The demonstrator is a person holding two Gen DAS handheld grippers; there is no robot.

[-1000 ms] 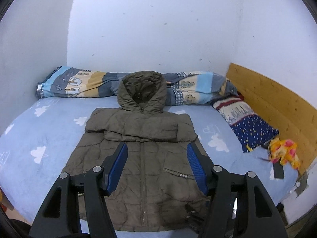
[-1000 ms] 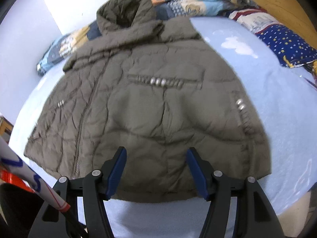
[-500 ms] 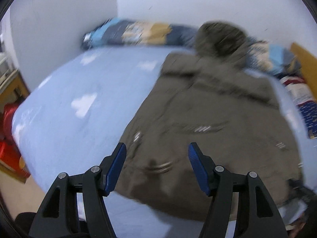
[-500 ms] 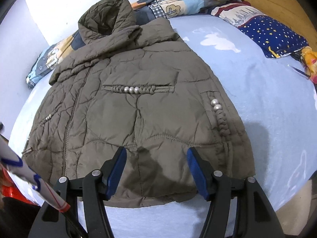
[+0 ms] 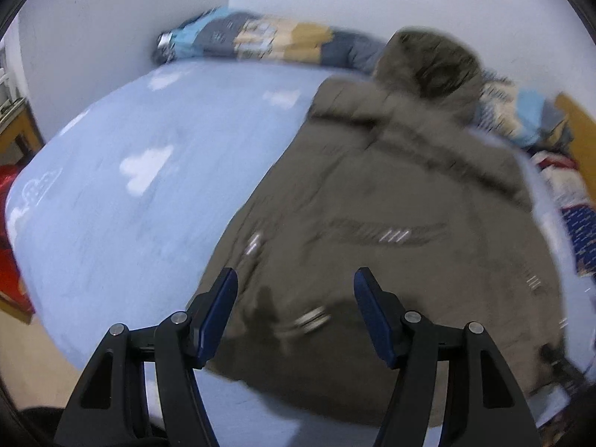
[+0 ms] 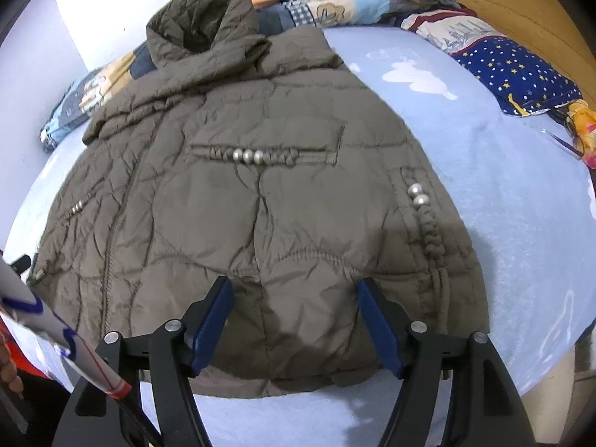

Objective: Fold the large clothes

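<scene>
An olive quilted hooded jacket (image 6: 260,193) lies flat, front up, on a light blue bed (image 6: 503,193), hood toward the wall. My right gripper (image 6: 294,290) is open and empty just above the jacket's right lower hem. In the blurred left wrist view the jacket (image 5: 391,223) fills the right half. My left gripper (image 5: 294,279) is open and empty above the jacket's left lower corner.
A rolled patterned quilt (image 5: 260,37) lies along the wall behind the hood. A starred blue pillow (image 6: 514,70) and a wooden headboard (image 6: 521,11) are at the right. The bed's left part (image 5: 130,193) is bare sheet. A white pole (image 6: 56,331) crosses the lower left.
The left gripper swung left and down toward the jacket's left lower corner. The right gripper moved closer to the hem. Both stayed open.
</scene>
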